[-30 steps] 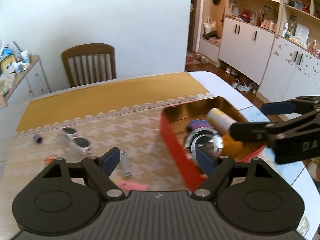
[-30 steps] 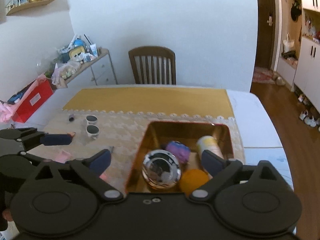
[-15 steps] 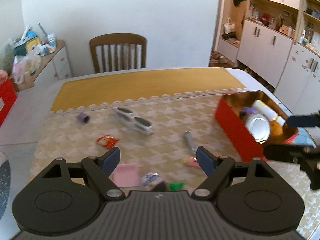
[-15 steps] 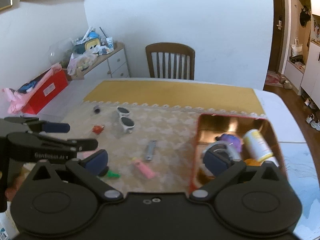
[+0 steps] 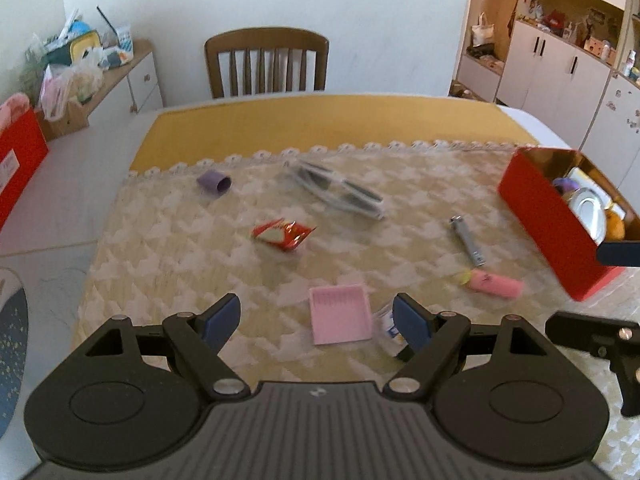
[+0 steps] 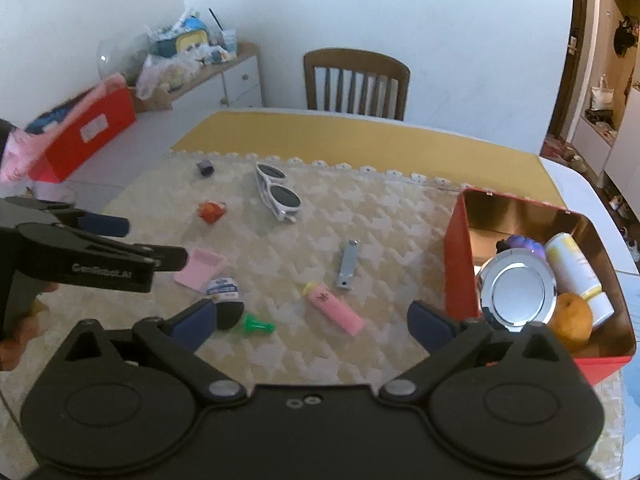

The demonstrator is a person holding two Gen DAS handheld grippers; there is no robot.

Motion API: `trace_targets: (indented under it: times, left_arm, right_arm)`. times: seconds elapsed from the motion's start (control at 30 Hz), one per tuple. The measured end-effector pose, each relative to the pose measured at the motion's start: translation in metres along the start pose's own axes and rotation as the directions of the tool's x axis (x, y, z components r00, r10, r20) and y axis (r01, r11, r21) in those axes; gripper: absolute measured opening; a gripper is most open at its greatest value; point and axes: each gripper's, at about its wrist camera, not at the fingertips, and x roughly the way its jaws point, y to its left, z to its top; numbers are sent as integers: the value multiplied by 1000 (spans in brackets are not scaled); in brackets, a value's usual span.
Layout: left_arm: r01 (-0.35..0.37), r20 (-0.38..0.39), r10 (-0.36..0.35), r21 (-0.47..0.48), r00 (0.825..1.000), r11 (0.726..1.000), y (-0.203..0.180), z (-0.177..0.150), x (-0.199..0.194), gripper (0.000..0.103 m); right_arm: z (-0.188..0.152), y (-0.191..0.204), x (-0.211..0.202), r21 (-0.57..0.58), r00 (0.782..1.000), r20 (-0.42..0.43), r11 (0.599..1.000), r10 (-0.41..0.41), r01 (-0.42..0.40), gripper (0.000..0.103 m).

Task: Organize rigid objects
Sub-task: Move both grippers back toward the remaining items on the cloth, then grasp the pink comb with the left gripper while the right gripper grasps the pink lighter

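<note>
The pink tray (image 5: 340, 314) lay flat on the bench (image 5: 192, 240), at twelve o'clock from the left gripper (image 5: 318, 318). It looked light, stiff and shallow; a rim edge seemed the best hold. Both grippers' fingers stood wide apart, holding nothing; right gripper (image 6: 312, 318).

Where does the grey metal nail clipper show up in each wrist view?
Left wrist: the grey metal nail clipper lies right of centre on the patterned tablecloth, just beyond the pink lighter.
Right wrist: the clipper lies near centre, just beyond the lighter.
Shared landmark: the red tin box to the clipper's right in both.
</note>
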Motion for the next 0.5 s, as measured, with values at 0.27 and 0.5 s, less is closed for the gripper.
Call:
trace_targets:
  times: [0.27,0.5]
  left_arm:
    - [6,-41,-7,-10,999,1000,5,-3,27,83]
    - [16,-56,-17,-14,998,1000,6,2,44,83]
  right_arm:
    - [2,-8,31,3,997,-64,999,-33,34,90]
    - [7,-11,53,-42,994,-105,999,-33,29,81]
